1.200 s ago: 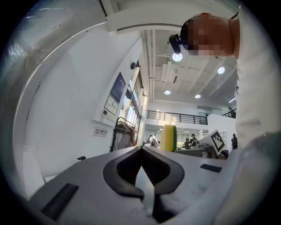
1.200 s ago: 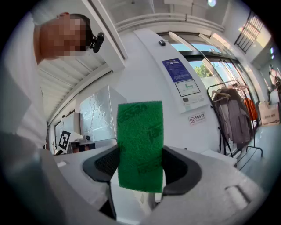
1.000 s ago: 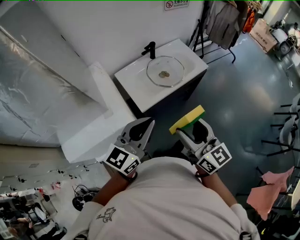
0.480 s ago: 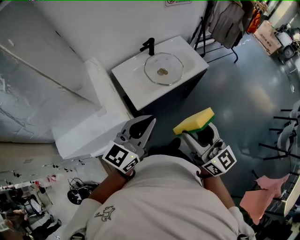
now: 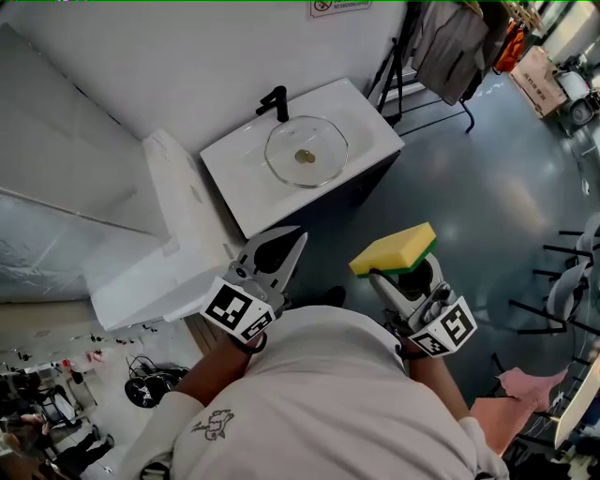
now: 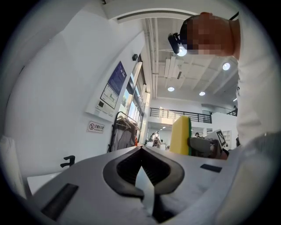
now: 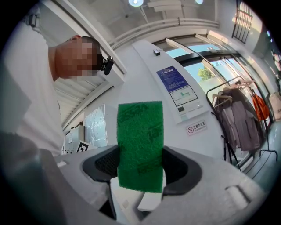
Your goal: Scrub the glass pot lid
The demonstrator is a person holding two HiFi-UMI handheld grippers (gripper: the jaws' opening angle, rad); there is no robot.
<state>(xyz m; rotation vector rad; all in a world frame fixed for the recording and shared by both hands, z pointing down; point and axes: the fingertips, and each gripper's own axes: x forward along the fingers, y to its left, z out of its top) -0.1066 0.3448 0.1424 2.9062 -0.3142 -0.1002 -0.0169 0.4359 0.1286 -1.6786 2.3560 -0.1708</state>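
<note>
Right gripper (image 5: 401, 274) clamped on sponge (image 5: 394, 249), presumably readied for scrubbing; left gripper (image 5: 291, 242) closed, empty, free to steady; glass pot lid (image 5: 306, 150) rests on white washstand (image 5: 375, 127), well ahead of both.

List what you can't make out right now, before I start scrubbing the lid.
Glass pot lid: head view only, too small to judge dirt; both gripper views aim above it.
Wall sign: cut by the head view's top edge.
Sponge: right gripper view shows only its green face; yellow side turned away.
</note>
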